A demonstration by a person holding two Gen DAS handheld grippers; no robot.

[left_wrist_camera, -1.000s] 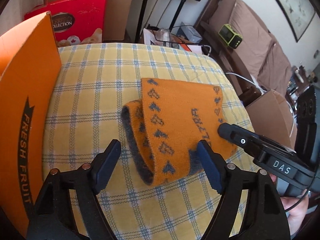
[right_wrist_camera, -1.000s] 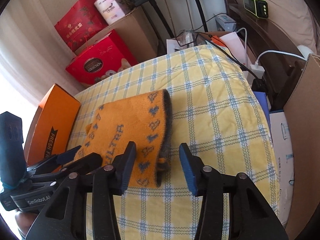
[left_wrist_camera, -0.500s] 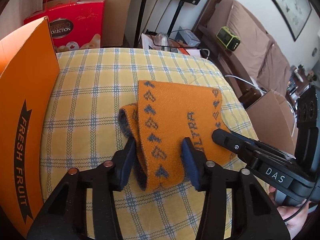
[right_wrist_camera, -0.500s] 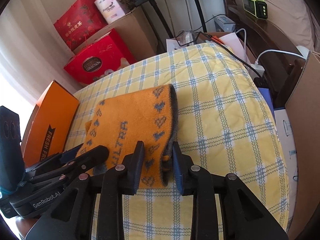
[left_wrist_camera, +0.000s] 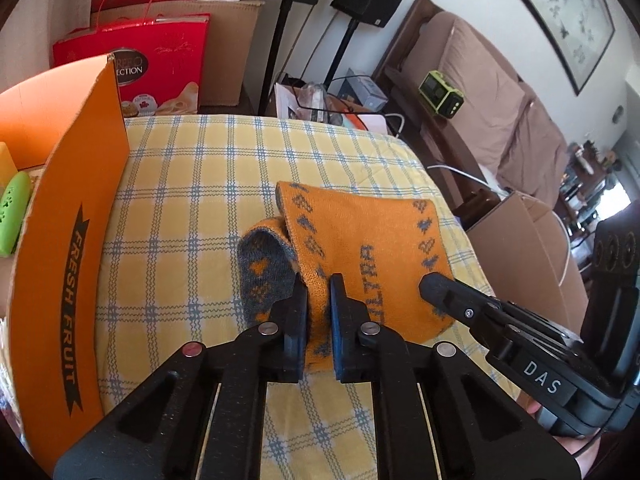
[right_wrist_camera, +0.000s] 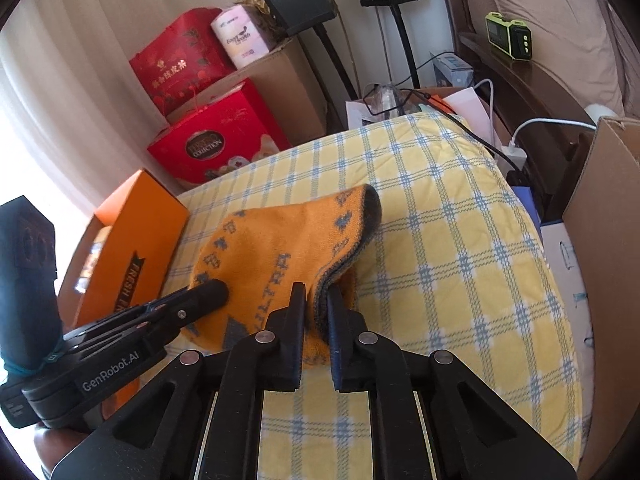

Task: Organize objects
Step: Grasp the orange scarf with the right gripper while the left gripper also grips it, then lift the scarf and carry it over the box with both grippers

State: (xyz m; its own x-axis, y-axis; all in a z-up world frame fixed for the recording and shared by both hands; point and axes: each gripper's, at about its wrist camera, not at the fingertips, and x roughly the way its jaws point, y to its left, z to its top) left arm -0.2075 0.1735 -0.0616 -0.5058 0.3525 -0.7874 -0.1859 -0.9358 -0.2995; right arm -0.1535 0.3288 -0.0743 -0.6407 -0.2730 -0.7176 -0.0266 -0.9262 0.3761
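A folded orange knitted scarf point(left_wrist_camera: 360, 236) with grey heart marks and grey lettering is on the yellow checked tablecloth point(left_wrist_camera: 192, 200). My left gripper point(left_wrist_camera: 318, 300) is shut on its near left edge. My right gripper point(right_wrist_camera: 316, 312) is shut on its near right edge, and also shows in the left wrist view point(left_wrist_camera: 436, 284). The scarf point(right_wrist_camera: 272, 252) is lifted off the cloth at the near side and hangs between the two grippers. The left gripper shows in the right wrist view point(right_wrist_camera: 212, 292).
An open orange "FRESH FRUIT" box point(left_wrist_camera: 76, 248) stands at the table's left, with a green item point(left_wrist_camera: 12, 216) inside. Red gift boxes point(right_wrist_camera: 208, 140) and cardboard boxes stand behind. A cardboard box point(right_wrist_camera: 604, 240) and cables are at the right. A sofa point(left_wrist_camera: 500, 92) is beyond.
Both grippers have closed on the scarf's near edges. The near side of the scarf has risen off the cloth, and its grey underside now shows at the left.
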